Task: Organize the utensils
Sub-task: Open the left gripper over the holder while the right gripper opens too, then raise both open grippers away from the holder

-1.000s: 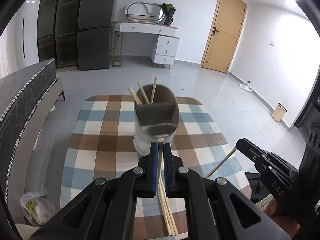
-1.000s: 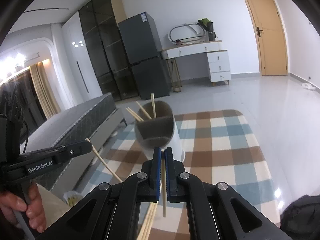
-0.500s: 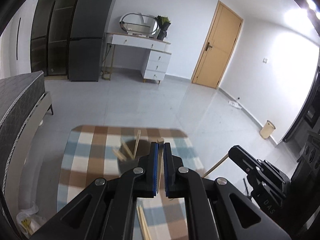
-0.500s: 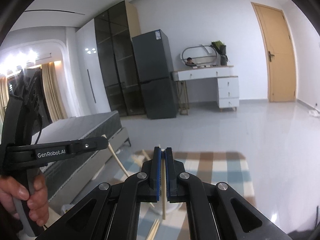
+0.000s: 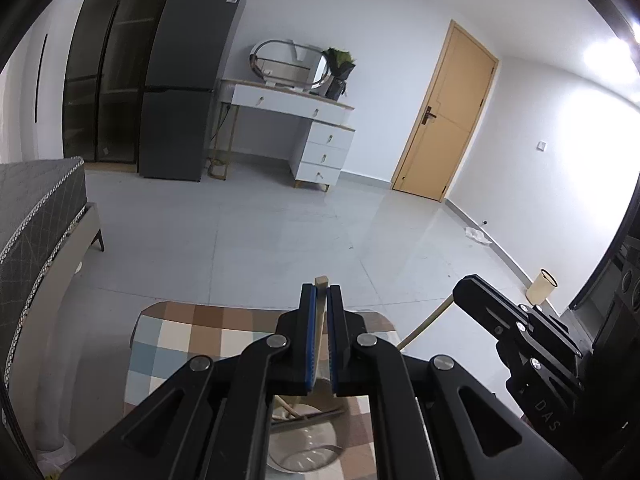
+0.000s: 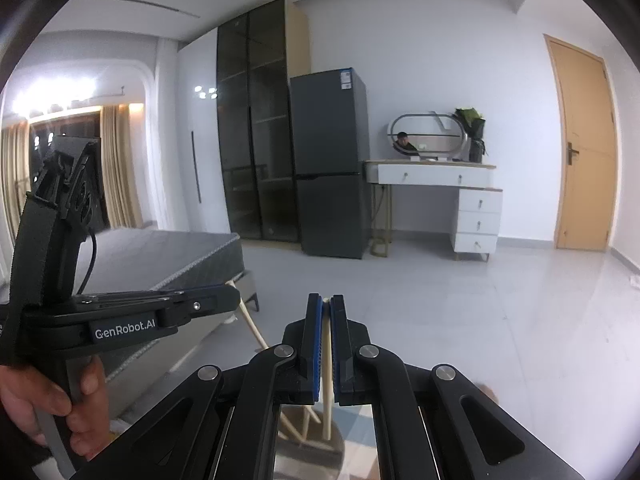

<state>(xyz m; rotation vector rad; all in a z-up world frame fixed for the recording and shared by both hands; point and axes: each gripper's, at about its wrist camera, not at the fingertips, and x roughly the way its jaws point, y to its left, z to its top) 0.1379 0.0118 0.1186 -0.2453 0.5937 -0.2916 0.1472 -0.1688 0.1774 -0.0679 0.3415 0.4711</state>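
In the left wrist view, we are gripping a chopstick (image 5: 320,320) between the pressed-together jaws of our left gripper (image 5: 319,300). Its long axis is running along the fingers, tip poking out forward. The holder (image 5: 304,448) is sitting below and just behind the jaws on the checked cloth (image 5: 192,332). Our right gripper (image 5: 472,292) is hovering off to the side with another stick.

In the right wrist view, we are clamping the right gripper (image 6: 326,308) on its chopstick (image 6: 327,380), which is hanging nearly straight down over the holder's mouth (image 6: 308,444). This hand looks better lined up for a drop.
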